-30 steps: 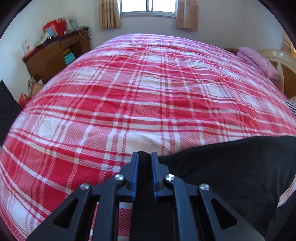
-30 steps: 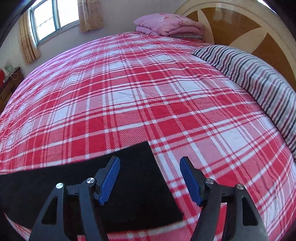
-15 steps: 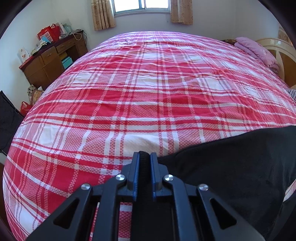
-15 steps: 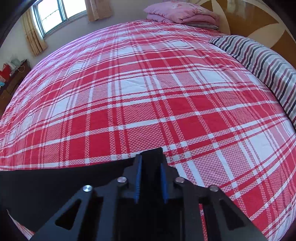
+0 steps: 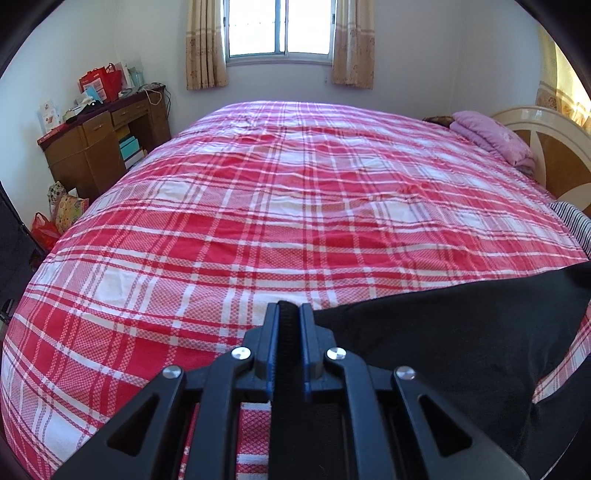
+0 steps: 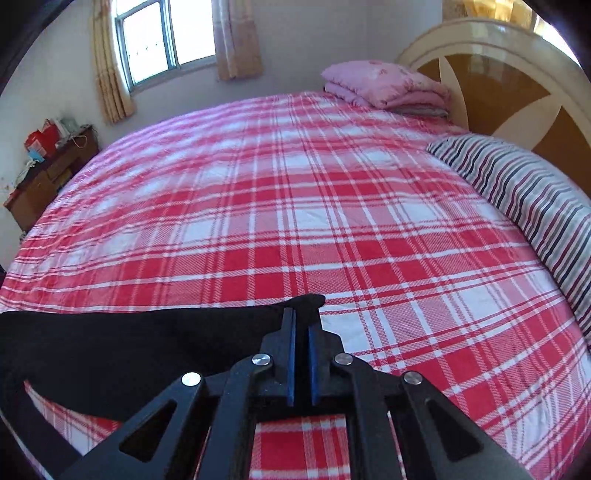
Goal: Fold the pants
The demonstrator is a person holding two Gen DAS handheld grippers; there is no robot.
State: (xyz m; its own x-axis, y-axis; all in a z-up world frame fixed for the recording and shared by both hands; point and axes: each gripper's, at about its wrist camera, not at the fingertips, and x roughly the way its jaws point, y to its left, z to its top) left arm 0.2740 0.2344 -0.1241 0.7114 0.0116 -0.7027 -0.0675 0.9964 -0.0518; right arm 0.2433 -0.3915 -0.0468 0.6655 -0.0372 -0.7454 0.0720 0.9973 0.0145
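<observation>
Black pants (image 5: 443, 332) hang in a band between my two grippers above the red plaid bed (image 5: 295, 221). In the left wrist view my left gripper (image 5: 289, 314) is shut on one end of the cloth, which fills the narrow gap between the blue pads. In the right wrist view my right gripper (image 6: 301, 321) pinches the other corner of the pants (image 6: 147, 339). Its jaws are closing the last bit on the cloth, and a tip of fabric pokes out past the pads. Both grippers point down at the bed. The lower part of the pants is hidden under the gripper frames.
A striped pillow (image 6: 524, 206) lies along the right side by the round headboard (image 6: 498, 74). A folded pink blanket (image 6: 384, 85) sits at the far corner. A brown desk (image 5: 99, 144) with bags stands left of the bed, under a window (image 5: 277, 29).
The right gripper went from wide open over the pants' corner to shut on it. Both grippers then rose, lifting the black edge off the sheet and showing more of the room.
</observation>
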